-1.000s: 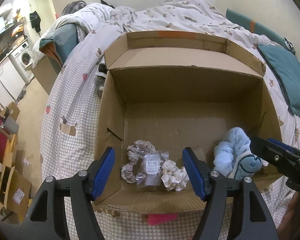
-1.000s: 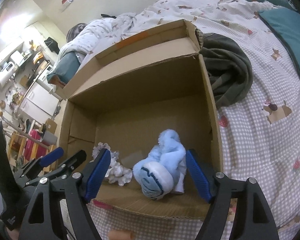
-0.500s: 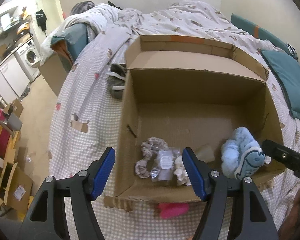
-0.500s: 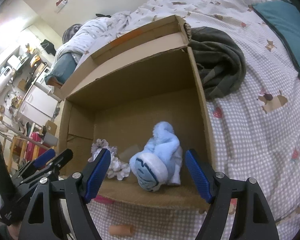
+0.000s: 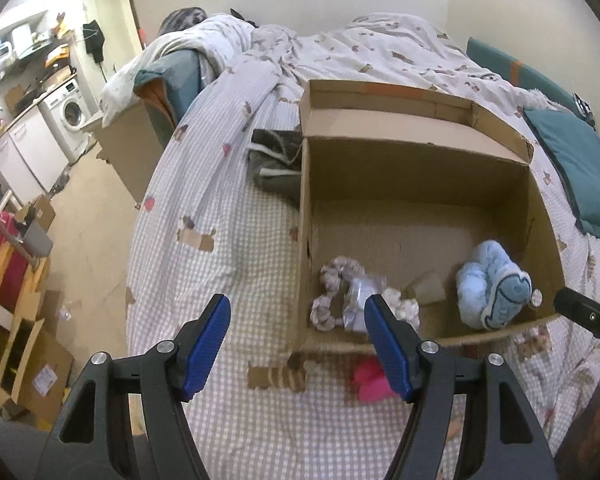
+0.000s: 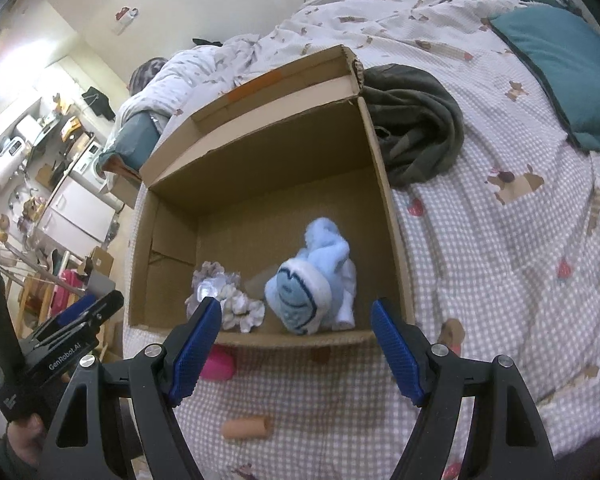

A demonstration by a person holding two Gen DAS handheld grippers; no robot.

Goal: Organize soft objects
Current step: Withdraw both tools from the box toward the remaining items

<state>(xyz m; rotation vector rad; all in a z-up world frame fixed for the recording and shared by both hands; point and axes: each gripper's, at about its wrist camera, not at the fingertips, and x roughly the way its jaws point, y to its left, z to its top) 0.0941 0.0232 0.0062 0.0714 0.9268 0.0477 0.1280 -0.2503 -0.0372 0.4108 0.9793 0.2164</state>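
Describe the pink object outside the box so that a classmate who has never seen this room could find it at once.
Start at the open cardboard box on the checked bedspread. Look just outside its near wall, below the pale scrunchies inside. The bright pink object lies there, partly tucked under the box; the only other loose item nearby is a tan roll.

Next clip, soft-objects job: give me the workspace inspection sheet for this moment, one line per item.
Surface: checked bedspread on a bed.
Job's things: open cardboard box holds scrunchies and a blue plush roll; pink item and tan roll lie outside, in front of it.
Clutter: dark garments beside the box; teal pillow.
Grippers: left gripper and right gripper both open, empty.
Cables: nothing seen.
Surroundings: washing machine, floor boxes.
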